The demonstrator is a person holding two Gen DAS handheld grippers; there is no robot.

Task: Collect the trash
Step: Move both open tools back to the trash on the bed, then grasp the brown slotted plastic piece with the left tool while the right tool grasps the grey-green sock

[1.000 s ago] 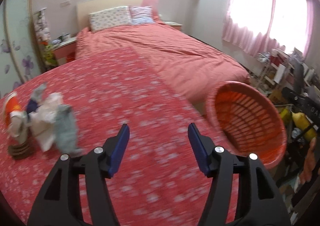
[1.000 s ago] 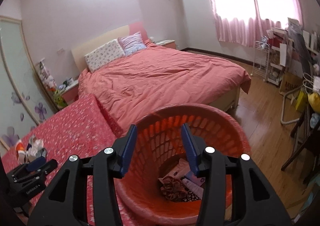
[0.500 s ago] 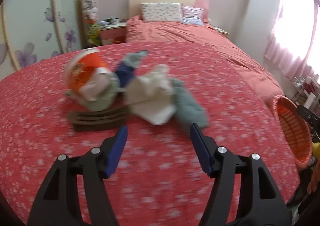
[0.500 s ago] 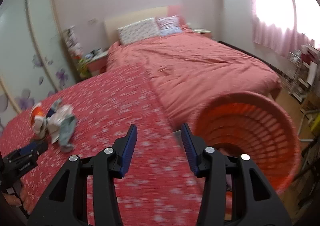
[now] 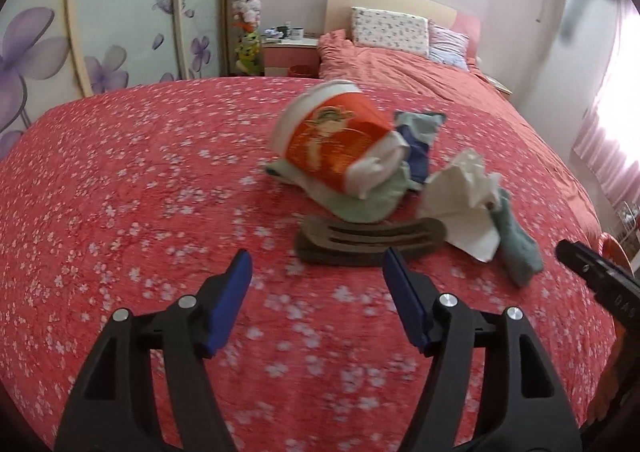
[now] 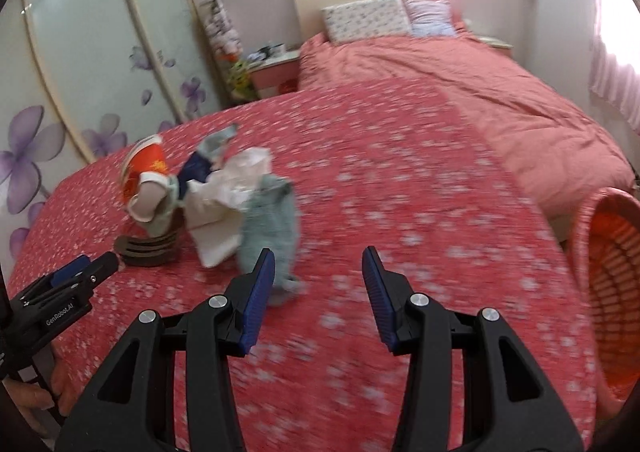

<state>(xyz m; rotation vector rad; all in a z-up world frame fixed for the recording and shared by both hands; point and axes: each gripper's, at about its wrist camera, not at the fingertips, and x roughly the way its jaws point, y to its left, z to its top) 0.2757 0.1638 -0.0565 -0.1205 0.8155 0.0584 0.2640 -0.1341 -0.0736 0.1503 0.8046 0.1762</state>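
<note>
**Two hand-held grippers brought round from the basket to the litter pile**

Most of both views is filled by the red flowered bed cover (image 5: 120,192), with a second bed (image 6: 460,92) in plain pink lying beyond it. The orange basket (image 6: 612,272), which was centred under the right wrist camera a second ago with rubbish already in its bottom, is now seen only at the far right edge. Both cameras have been swung away from it and onto the remaining litter, so a drop-off is judged finished and a fresh pick-up begun.

The left hand-held gripper (image 5: 317,256) is held wide apart, a little wider than a second ago, with nothing between its pads. It is pointed down at the near edge of the pile. The right hand-held gripper (image 6: 319,252) is set at a narrower gap, likewise empty, and only bare cover is seen between its fingers. The grey-green sock (image 6: 272,228) lies just to the left of them.

The litter is gathered in one heap, well apart from the basket. An orange and white paper cup (image 5: 336,144) lies tipped on a pale green cloth (image 5: 360,208). Crumpled white paper (image 5: 460,188) is found beside it, touching the sock. A brown slotted cardboard piece (image 5: 372,240) sits nearest the left pads, and a small blue wrapper (image 5: 418,156) is tucked behind the cup.

The cardboard is judged the likeliest next pick for the left side, and the sock for the right. Motion blur is present, so finer detail cannot be told.
</note>
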